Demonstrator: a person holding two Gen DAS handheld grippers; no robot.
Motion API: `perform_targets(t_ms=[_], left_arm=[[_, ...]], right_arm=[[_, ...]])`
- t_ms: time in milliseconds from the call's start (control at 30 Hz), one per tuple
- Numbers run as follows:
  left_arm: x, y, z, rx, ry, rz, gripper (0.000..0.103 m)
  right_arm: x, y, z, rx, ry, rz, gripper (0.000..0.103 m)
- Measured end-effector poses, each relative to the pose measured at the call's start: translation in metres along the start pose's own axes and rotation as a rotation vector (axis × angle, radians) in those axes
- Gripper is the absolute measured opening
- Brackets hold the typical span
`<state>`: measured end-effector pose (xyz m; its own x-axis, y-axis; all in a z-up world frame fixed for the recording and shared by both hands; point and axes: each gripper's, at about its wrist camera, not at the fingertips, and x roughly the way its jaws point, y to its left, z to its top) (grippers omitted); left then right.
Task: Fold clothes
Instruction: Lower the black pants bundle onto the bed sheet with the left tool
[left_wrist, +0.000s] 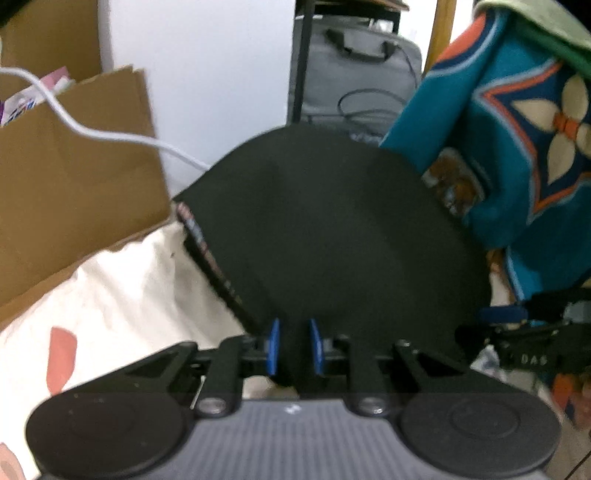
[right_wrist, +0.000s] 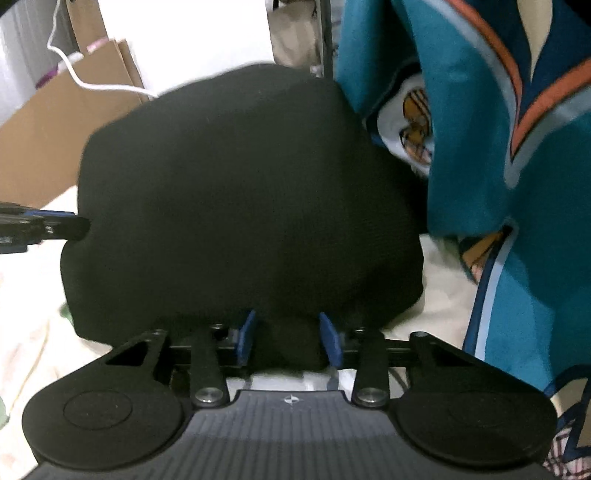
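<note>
A black garment (left_wrist: 332, 229) is held up over the white bedsheet (left_wrist: 122, 295), its far part spread like a fan. My left gripper (left_wrist: 294, 345) is shut on its near edge, blue pads pinching the cloth. My right gripper (right_wrist: 290, 338) is shut on a bunched fold of the same black garment (right_wrist: 243, 199). The right gripper also shows at the right edge of the left wrist view (left_wrist: 524, 332), and the left gripper shows at the left edge of the right wrist view (right_wrist: 44, 227). A printed strip (left_wrist: 207, 251) runs along the garment's left edge.
A brown paper bag (left_wrist: 74, 177) with a white cable (left_wrist: 110, 133) stands at the left. A teal patterned blanket (left_wrist: 517, 147) hangs at the right, also in the right wrist view (right_wrist: 498, 166). A grey bag (left_wrist: 354, 74) sits behind by a black frame.
</note>
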<state>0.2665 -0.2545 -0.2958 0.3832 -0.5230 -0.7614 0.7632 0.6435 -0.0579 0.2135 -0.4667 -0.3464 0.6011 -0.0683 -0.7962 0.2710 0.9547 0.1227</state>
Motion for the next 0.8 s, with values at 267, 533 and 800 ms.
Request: perform_targets(t_ms=[267, 533, 800], left_arm=[[-0.012, 0.009, -0.016, -0.024, 0.051, -0.007, 0.024], [-0.039, 0.009, -0.012, -0.052, 0.054, 0.005, 0.075], [-0.051, 0.016, 0.01, -0.093, -0.025, 0.03, 0.091]], right_arm=[[-0.014, -0.002, -0.011, 0.065, 0.07, 0.02, 0.035], [-0.049, 0.009, 0.0, 0.138, 0.008, 0.047, 0.071], [-0.061, 0.02, 0.012, 0.124, -0.021, 0.054, 0.094]])
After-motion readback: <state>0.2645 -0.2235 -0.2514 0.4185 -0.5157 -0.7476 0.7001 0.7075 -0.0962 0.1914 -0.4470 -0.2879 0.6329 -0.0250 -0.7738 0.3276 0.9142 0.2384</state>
